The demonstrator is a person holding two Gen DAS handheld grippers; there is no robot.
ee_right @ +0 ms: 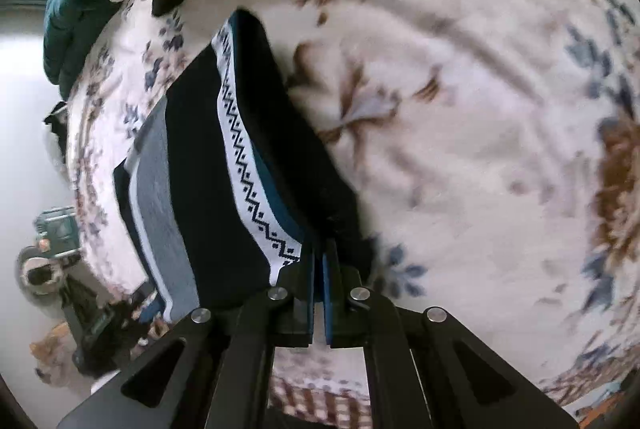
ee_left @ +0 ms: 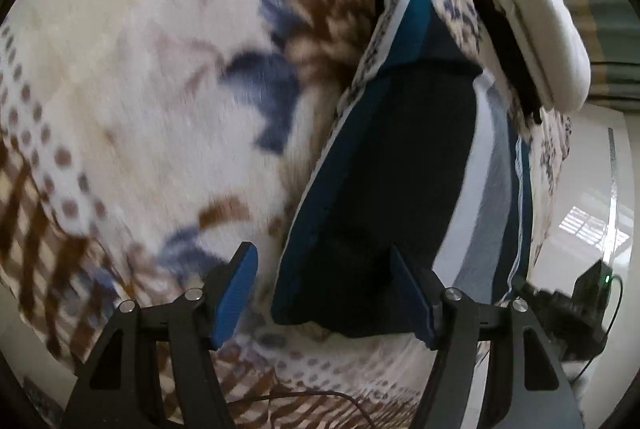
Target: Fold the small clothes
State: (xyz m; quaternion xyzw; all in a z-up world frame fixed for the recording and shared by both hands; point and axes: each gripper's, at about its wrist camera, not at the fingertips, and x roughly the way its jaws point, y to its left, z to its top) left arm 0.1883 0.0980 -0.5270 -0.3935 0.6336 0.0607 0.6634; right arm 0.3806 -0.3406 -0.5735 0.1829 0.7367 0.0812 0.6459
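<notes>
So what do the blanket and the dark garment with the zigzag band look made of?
Blanket: plush fleece by the look, with a fuzzy, matte nap and soft-edged floral print. Garment: seemingly a fine knit, smooth and matte, its zigzag band crisp, so likely knitted in, though that stays uncertain.

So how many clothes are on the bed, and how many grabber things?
Patterned dark garment: 1
White-and-black folded stack: 1
Teal quilted item: 1
Hand-held grippers: 2, left and right
Total: 5

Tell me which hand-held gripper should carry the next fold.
Probably right: the right hand-held gripper is shut on the dark garment's edge, while the left hand-held gripper is open, holding nothing.
</notes>
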